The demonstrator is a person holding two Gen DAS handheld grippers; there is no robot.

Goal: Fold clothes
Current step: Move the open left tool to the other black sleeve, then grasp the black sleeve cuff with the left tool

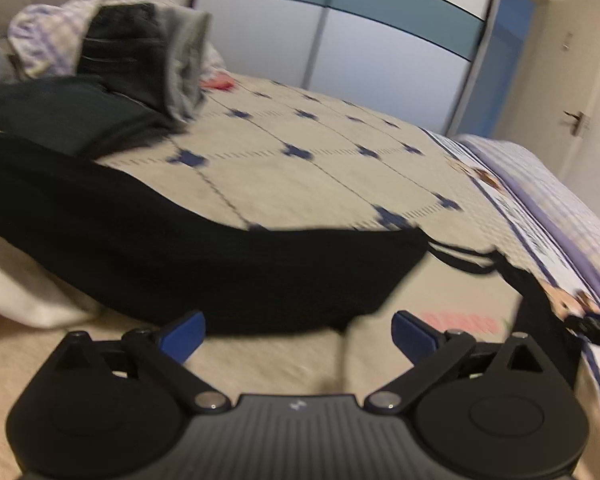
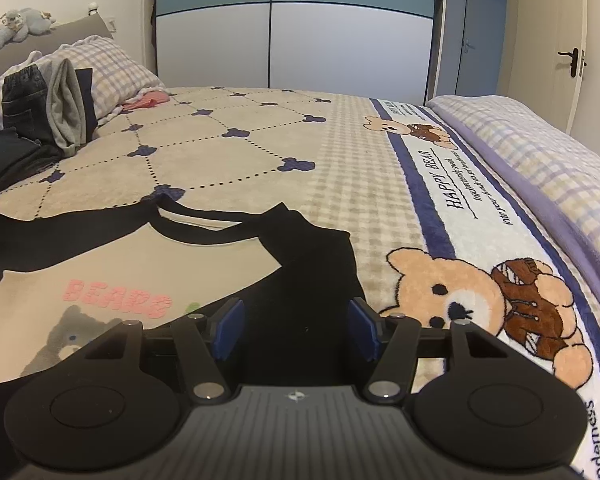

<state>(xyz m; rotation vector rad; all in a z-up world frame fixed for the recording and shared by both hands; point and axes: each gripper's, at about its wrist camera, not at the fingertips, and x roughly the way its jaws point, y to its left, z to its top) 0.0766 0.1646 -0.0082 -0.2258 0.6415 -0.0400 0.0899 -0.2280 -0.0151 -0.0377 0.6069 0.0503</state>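
A beige T-shirt [image 2: 140,264] with black sleeves, a black collar and pink "BEARS" lettering [image 2: 116,298] lies flat on the bed. My right gripper [image 2: 296,308] hovers over its right black sleeve [image 2: 312,264], jaws open, pads not pressing the cloth. In the left wrist view, which is blurred, the other black sleeve [image 1: 180,248] lies as a broad dark band across the shirt [image 1: 460,280]. Just in front of that band my left gripper [image 1: 298,320] stands wide open, with nothing between its blue pads [image 1: 184,336].
The beige quilted blanket [image 2: 260,140] with a bear-print border [image 2: 480,300] covers the bed. Dark and grey clothes [image 2: 48,108] are piled at the far left by a checked pillow [image 2: 112,64]. A wardrobe [image 2: 300,40] and a door [image 2: 572,64] stand beyond.
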